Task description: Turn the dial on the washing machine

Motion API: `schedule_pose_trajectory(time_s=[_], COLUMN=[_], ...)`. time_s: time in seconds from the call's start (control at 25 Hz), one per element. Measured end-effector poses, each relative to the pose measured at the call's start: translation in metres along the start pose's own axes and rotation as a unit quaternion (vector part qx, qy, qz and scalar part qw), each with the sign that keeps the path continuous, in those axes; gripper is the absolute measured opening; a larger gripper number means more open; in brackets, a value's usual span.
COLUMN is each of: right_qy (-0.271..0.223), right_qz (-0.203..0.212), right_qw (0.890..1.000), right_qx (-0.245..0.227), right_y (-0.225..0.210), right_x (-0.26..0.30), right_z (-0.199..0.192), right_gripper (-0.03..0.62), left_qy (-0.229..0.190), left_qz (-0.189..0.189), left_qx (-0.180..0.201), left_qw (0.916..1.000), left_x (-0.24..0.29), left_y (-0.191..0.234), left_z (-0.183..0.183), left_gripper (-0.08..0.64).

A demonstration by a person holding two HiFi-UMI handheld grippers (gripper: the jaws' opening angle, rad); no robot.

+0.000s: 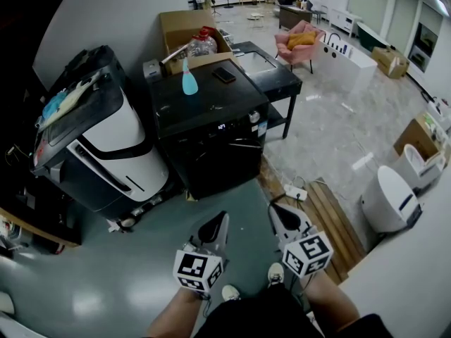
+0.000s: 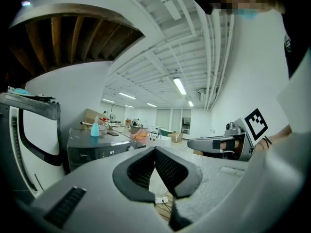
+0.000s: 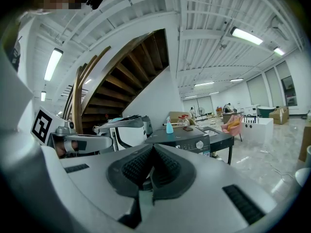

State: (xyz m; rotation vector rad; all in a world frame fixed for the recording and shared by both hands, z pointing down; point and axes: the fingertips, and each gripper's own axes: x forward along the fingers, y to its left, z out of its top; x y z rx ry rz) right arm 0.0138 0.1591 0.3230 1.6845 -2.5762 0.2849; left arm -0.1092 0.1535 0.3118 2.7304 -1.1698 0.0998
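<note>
Both claws sit lowest in the head view, just ahead of my shoes (image 1: 230,292): left claw (image 1: 219,220) and right claw (image 1: 277,210) side by side, each with its marker cube (image 1: 199,270) on the end toward me. Left claw: jaws closed tip to tip, nothing between them. Right claw: the same, pressed together and empty. Both point toward the washing machine (image 1: 211,129) and stand well apart from it, with grey floor (image 1: 232,196) between. Washing machine: dark body, control strip facing me with a small lit display (image 1: 221,126); the dial (image 1: 254,117) sits at the right end of that strip, neither claw near it. On top of the machine: a blue spray bottle (image 1: 189,82) upright toward the back, and a dark flat item (image 1: 225,74) just right of it. At the machine's back edge is an open cardboard box (image 1: 184,28); whether it rests on the machine or behind it I cannot tell. Left of the machine: a white-and-black appliance (image 1: 106,143), tilted. Right of the machine, just beside it: a black table (image 1: 282,84). On the floor off the machine's front right corner: a white power strip (image 1: 294,191) next to wooden planks (image 1: 331,220). Beyond the table, far from the machine: a pink armchair (image 1: 299,44).
</note>
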Motion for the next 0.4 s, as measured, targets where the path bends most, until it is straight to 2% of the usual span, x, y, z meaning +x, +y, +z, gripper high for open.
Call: schedule_pose_trajectory(time_s=[0.4], right_qy=[-0.003], right_qz=[0.004], right_qw=[1.0], right_qx=[0.001], right_y=[0.0025], right_x=[-0.0037], right_z=[-0.0031], right_gripper=[-0.003], left_qy=[-0.003], left_qz=[-0.001], left_qx=[0.0], left_qw=[1.0], left_x=[-0.0031], left_y=[-0.0041], left_z=[-0.0018], left_gripper=[0.005])
